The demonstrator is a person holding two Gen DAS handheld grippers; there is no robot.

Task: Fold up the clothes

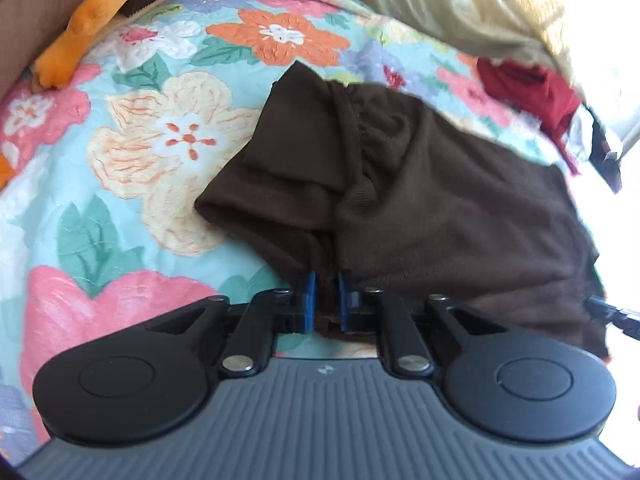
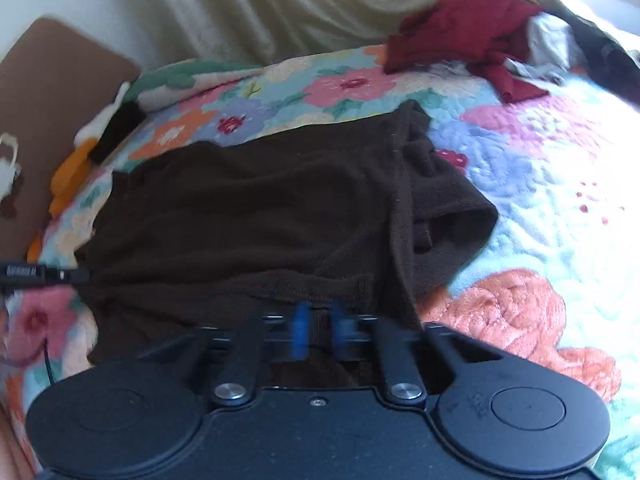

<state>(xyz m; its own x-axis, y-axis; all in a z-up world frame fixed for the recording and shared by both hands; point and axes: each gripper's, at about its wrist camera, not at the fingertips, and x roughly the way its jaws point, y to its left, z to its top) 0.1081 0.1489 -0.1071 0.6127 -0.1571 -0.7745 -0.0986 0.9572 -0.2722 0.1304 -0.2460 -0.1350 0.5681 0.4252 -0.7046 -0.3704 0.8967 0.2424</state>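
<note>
Left wrist view, brown garment (image 1: 420, 184) lying crosswise on floral quilt (image 1: 120, 184), both grippers' fingers pinching its near edge.

Bare quilt (image 1: 132, 208) beside brown garment (image 1: 440, 200)

Two hand-held grippers, black linkages and blue pads.

My left gripper (image 1: 326, 292) has a grey ribbed body with a small pale mark at its centre, two round black discs either side of it, black link arms on silver rivets, and blue pads on the jaws. My right gripper (image 2: 320, 330) is black-bodied, with one small screw at its centre, the same discs, silver rivets and blue pads, here blurred.
</note>
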